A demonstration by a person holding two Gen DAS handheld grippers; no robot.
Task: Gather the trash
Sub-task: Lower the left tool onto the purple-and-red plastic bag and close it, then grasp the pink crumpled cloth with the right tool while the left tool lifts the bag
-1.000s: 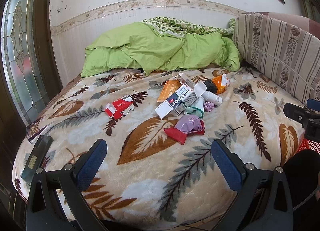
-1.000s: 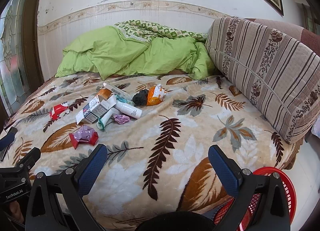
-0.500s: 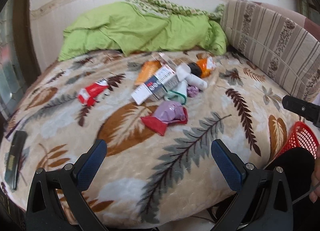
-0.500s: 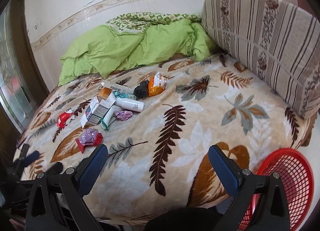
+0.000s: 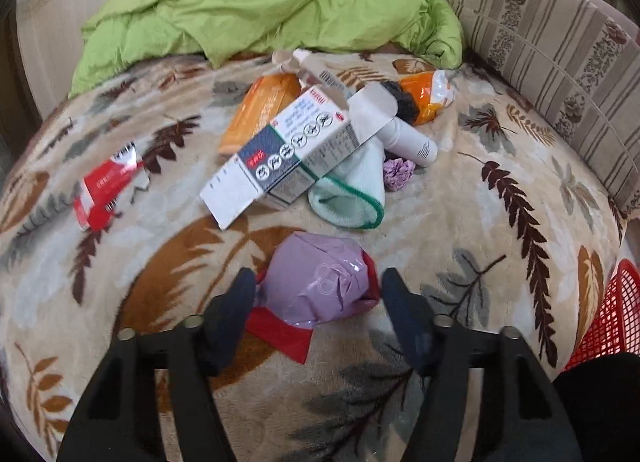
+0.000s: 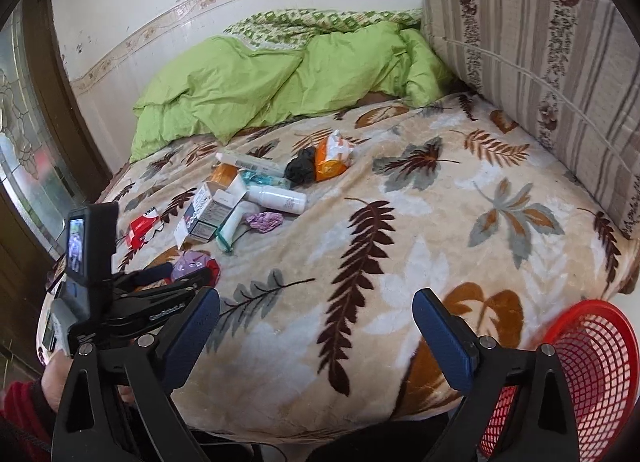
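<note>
Between the closing fingers of the left gripper [image 5: 318, 288] lies a purple-and-red wrapper [image 5: 316, 290] on the bed [image 5: 500, 222], pads not yet pressing. Collection appears barely begun: boxes, a white bottle [image 5: 408, 140] and an orange packet [image 5: 426, 96] remain beyond. The right gripper [image 6: 316, 332] hangs wide, empty, beside the red basket [image 6: 596, 366]. Behind: green quilt [image 5: 260, 2], striped cushion [image 5: 560, 46].

Wrapper [image 5: 316, 286] lies before box [image 5: 288, 146] on blanket [image 5: 480, 222].

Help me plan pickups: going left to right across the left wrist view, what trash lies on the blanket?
Red wrapper → grey-white carton → white bottle → orange packet.
</note>
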